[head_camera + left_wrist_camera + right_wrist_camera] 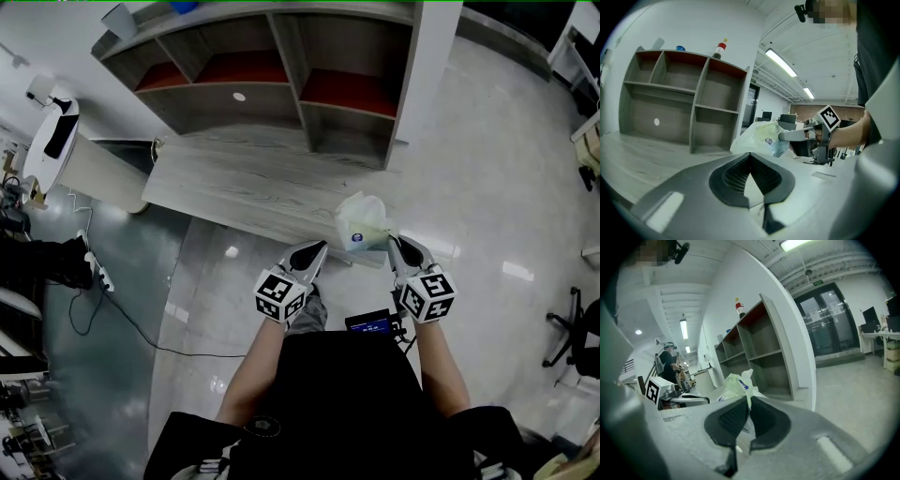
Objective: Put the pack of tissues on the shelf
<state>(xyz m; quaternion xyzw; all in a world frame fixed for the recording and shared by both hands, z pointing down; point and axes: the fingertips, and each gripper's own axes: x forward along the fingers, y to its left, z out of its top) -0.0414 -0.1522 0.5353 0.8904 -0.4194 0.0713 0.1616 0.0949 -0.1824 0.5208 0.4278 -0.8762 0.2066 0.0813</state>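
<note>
The pack of tissues point(361, 225) is held in the air over the near right edge of a wooden tabletop point(253, 187). Its plastic wrapper is pinched between the closed jaws of the right gripper point(396, 244). The left gripper point(317, 249) is seen just to the pack's left, jaws pressed together with nothing between them. The shelf point(281, 66) stands at the tabletop's far side, apart from the pack.

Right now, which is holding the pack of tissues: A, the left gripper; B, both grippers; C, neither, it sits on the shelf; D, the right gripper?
D: the right gripper is shut on the top of the pack of tissues, while the left gripper is shut on nothing.
</note>
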